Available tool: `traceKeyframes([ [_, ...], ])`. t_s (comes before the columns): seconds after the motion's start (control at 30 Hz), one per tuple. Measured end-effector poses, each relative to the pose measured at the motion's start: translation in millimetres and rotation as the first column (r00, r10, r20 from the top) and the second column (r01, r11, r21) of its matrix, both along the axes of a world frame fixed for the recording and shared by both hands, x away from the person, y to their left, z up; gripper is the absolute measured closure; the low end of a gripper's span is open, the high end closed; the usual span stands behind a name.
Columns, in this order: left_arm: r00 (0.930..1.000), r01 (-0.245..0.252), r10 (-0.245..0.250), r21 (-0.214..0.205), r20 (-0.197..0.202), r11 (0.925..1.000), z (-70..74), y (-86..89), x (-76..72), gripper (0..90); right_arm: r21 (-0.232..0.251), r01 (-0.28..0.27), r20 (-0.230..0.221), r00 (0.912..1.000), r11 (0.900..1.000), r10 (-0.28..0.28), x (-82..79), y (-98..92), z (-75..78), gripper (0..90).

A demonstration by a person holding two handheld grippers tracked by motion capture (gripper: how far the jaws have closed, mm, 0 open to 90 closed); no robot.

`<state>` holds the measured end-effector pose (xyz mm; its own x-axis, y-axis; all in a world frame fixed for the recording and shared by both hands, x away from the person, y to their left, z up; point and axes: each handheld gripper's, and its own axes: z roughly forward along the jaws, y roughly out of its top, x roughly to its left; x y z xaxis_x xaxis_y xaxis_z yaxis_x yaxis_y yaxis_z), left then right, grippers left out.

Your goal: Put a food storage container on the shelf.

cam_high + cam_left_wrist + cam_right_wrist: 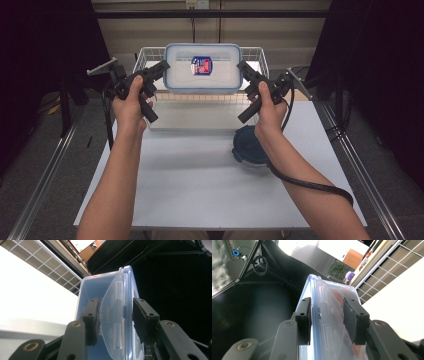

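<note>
We hold box (pixel 202 75) aloft over wire basket (pixel 255 54), left gripper (pixel 161 69) and right gripper (pixel 242 68) each clamped on short end. Round tub (pixel 248 148) sits clear below, table edge well off.

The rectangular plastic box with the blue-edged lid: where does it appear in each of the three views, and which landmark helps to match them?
High view: the box is at top centre, held up between the left claw and the right claw.
Left gripper view: it rises from bottom centre, seen end-on.
Right gripper view: it rises from bottom centre, end-on.
Shared landmark: the white wire basket.
</note>
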<state>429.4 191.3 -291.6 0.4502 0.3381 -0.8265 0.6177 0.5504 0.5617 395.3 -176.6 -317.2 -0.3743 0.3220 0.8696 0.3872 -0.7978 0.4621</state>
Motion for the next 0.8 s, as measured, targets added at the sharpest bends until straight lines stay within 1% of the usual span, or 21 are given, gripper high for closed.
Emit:
traceKeyframes([
  [0.1, 1.0, -0.008, 0.008, 0.003, 0.001, 1.0, 0.9, -1.3, 4.9, 58.9, -0.006, 0.005, -0.003, 1.0, 1.0, -0.005, 4.0, -0.6, 1.5, 60.1],
  [0.13, 0.9999, -0.015, 0.015, -0.007, -0.005, 0.9999, 1.5, -2.2, 7.1, 58.8, -0.007, 0.004, -0.004, 1.0, 1.0, -0.004, 4.8, -0.6, 1.9, 60.1],
  [0.17, 1.0, -0.007, 0.007, 0.009, 0.001, 0.9999, 1.1, -0.8, 8.6, 58.8, -0.014, 0.007, -0.003, 1.0, 0.9999, -0.007, 6.4, -0.4, 1.7, 60.0],
  [0.2, 0.9999, -0.011, 0.011, 0.007, 0.002, 0.9999, 1.6, -0.9, 10.7, 58.8, -0.004, 0.006, -0.012, 0.9999, 1.0, -0.006, 7.1, 0.1, 2.5, 60.0],
  [0.23, 1.0, -0.007, 0.007, 0.017, 0.003, 0.9998, 1.5, -0.5, 11.9, 58.8, -0.009, 0.007, -0.006, 1.0, 0.9999, -0.007, 9.0, 0.4, 1.8, 60.0],
  [0.27, 0.9999, -0.016, 0.016, 0.003, -0.005, 0.9999, 2.5, -1.5, 13.6, 58.8, -0.003, 0.006, -0.012, 0.9999, 1.0, -0.006, 9.5, 0.7, 2.4, 60.0],
  [0.3, 0.9998, -0.02, 0.02, 0.003, -0.002, 0.9998, 2.2, -2.0, 14.5, 58.8, -0.009, 0.011, -0.009, 0.9999, 0.9999, -0.011, 11.5, 1.0, 2.0, 59.9],
  [0.37, 0.9997, -0.022, 0.022, 0.004, -0.013, 0.9997, 2.0, -2.5, 17.6, 58.8, -0.01, 0.018, -0.014, 0.9997, 0.9998, -0.018, 14.2, 1.4, 1.6, 59.8],
  [0.47, 0.9997, -0.019, 0.019, 0.002, -0.012, 0.9998, 0.0, -2.6, 22.5, 58.8, -0.019, 0.023, -0.015, 0.9996, 0.9996, -0.023, 18.4, 1.5, 1.8, 59.7],
  [0.5, 0.9996, -0.022, 0.022, -0.015, -0.018, 0.9996, 0.0, -3.7, 24.0, 58.8, -0.026, 0.022, -0.013, 0.9997, 0.9994, -0.022, 19.8, 1.1, 2.2, 59.7],
  [0.53, 0.9997, -0.022, 0.021, -0.013, -0.015, 0.9997, -0.6, -3.6, 25.6, 58.8, -0.022, 0.023, -0.019, 0.9995, 0.9995, -0.024, 20.6, 1.1, 3.4, 59.7],
  [0.57, 0.9998, -0.016, 0.016, 0.0, -0.008, 0.9999, -1.4, -3.1, 26.9, 58.8, -0.027, 0.021, -0.019, 0.9996, 0.9994, -0.022, 21.5, 0.9, 3.6, 59.7],
  [0.6, 0.9997, -0.021, 0.021, -0.009, -0.016, 0.9997, -1.1, -4.0, 27.9, 58.7, -0.031, 0.023, -0.018, 0.9995, 0.9993, -0.024, 22.5, 0.8, 3.6, 59.6],
  [0.63, 0.9998, -0.014, 0.014, -0.003, -0.017, 0.9999, -1.5, -3.8, 29.0, 58.7, -0.028, 0.025, -0.023, 0.9994, 0.9993, -0.025, 23.6, 0.7, 4.0, 59.6],
  [0.67, 0.9996, -0.023, 0.023, 0.001, -0.016, 0.9997, -2.0, -4.4, 30.6, 58.7, -0.032, 0.025, -0.019, 0.9995, 0.9992, -0.026, 25.1, 0.5, 3.3, 59.5],
  [0.7, 0.9997, -0.015, 0.015, 0.008, -0.018, 0.9999, -2.6, -3.9, 31.6, 58.7, -0.03, 0.023, -0.029, 0.9993, 0.9993, -0.024, 26.0, 0.4, 3.3, 59.4],
  [0.73, 0.9995, -0.026, 0.026, 0.003, -0.02, 0.9997, -3.2, -5.0, 33.3, 58.7, -0.035, 0.027, -0.03, 0.9992, 0.999, -0.028, 27.0, 0.5, 2.6, 59.4],
  [0.77, 0.9996, -0.018, 0.018, 0.005, -0.024, 0.9998, -3.6, -4.6, 34.0, 58.7, -0.037, 0.026, -0.034, 0.9991, 0.999, -0.027, 28.5, 0.6, 1.5, 59.3],
  [0.8, 0.9993, -0.023, 0.023, 0.002, -0.029, 0.9997, -3.7, -5.1, 35.2, 58.7, -0.038, 0.032, -0.036, 0.9988, 0.9988, -0.033, 30.0, 1.0, 0.6, 59.2],
])
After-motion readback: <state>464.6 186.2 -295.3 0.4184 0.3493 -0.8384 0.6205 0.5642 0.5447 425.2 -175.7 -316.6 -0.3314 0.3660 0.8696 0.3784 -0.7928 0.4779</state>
